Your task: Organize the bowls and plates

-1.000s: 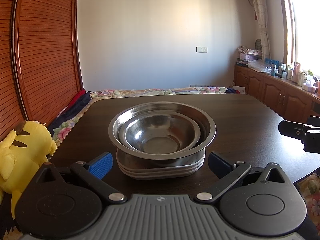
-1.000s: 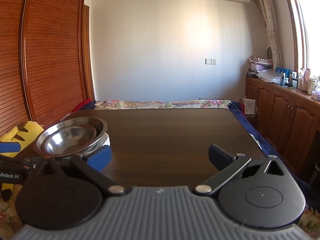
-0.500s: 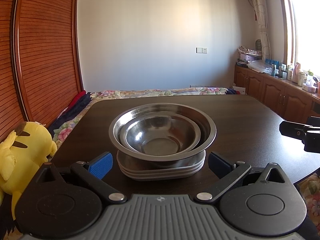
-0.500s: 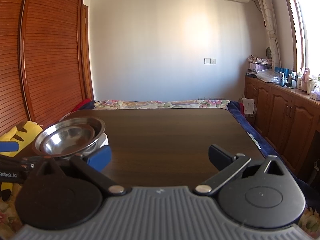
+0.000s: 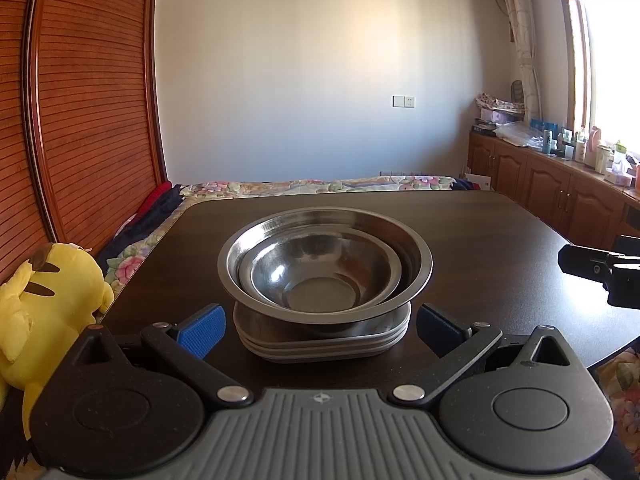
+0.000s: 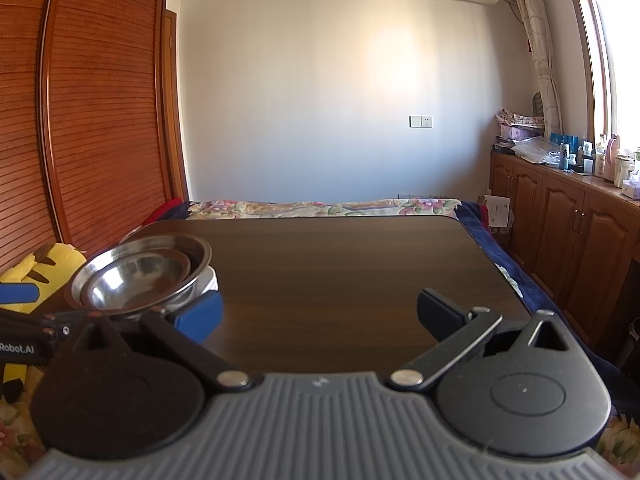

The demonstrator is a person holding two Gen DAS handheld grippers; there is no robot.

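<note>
At the centre of the left wrist frame, two nested steel bowls (image 5: 325,264) sit on stacked plates (image 5: 320,340) on the dark tabletop (image 5: 480,248); both the left gripper (image 5: 320,330) and right gripper (image 6: 320,312) have jaws released, so stacking looks finished and only withdrawal likely remains.

The stacked plates (image 5: 324,340) lie mostly hidden under the bowls (image 5: 324,264); their count is unclear.

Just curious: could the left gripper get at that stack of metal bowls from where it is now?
Probably yes. The left gripper is open, the bowls sit straight ahead on the plates, and nothing stands between.
</note>
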